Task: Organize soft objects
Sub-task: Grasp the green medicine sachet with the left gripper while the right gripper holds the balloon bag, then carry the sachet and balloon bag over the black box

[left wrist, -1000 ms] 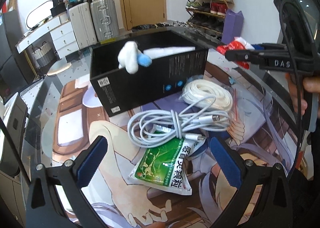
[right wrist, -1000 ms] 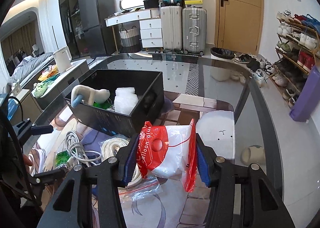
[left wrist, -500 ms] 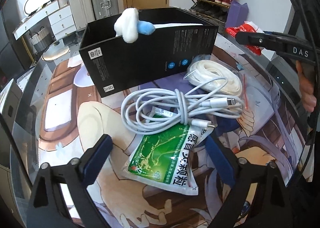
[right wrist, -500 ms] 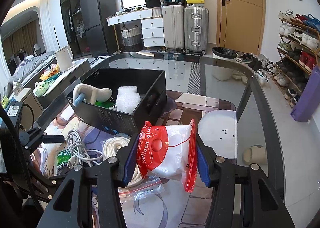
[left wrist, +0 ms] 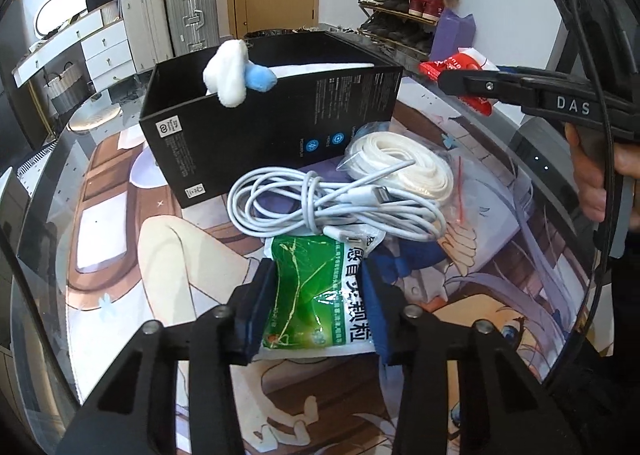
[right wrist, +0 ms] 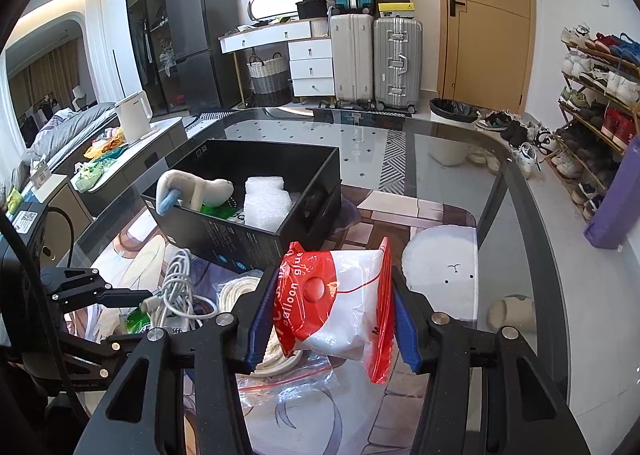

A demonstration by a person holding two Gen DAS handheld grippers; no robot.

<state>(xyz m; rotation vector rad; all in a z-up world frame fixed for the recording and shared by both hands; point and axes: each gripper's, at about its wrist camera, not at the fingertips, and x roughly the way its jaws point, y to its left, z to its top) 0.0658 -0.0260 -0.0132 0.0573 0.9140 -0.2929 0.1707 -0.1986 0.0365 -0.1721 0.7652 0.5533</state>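
Observation:
My left gripper [left wrist: 318, 305] is shut on a green and white medicine sachet [left wrist: 316, 291] lying on the printed mat. My right gripper [right wrist: 326, 319] is shut on a red and white balloon-glue bag [right wrist: 336, 307], held above the table to the right of the black box [right wrist: 240, 231]. The box [left wrist: 272, 127] holds a white and blue plush toy [left wrist: 236, 75], white foam [right wrist: 266, 201] and a green packet. A coiled white cable [left wrist: 332, 207] and a bagged white strap coil [left wrist: 400, 163] lie between the sachet and the box.
A printed mat [left wrist: 132, 255] covers the near part of the glass table [right wrist: 440, 159]. Suitcases [right wrist: 376, 55], drawers, a shoe rack [right wrist: 592, 95] and a purple bag stand beyond the table. A clear zip bag [right wrist: 288, 383] lies under the right gripper.
My left gripper has moved forward and down onto the green sachet and its fingers have closed from wide open onto it. The right gripper holds the red and white bag nearly still.

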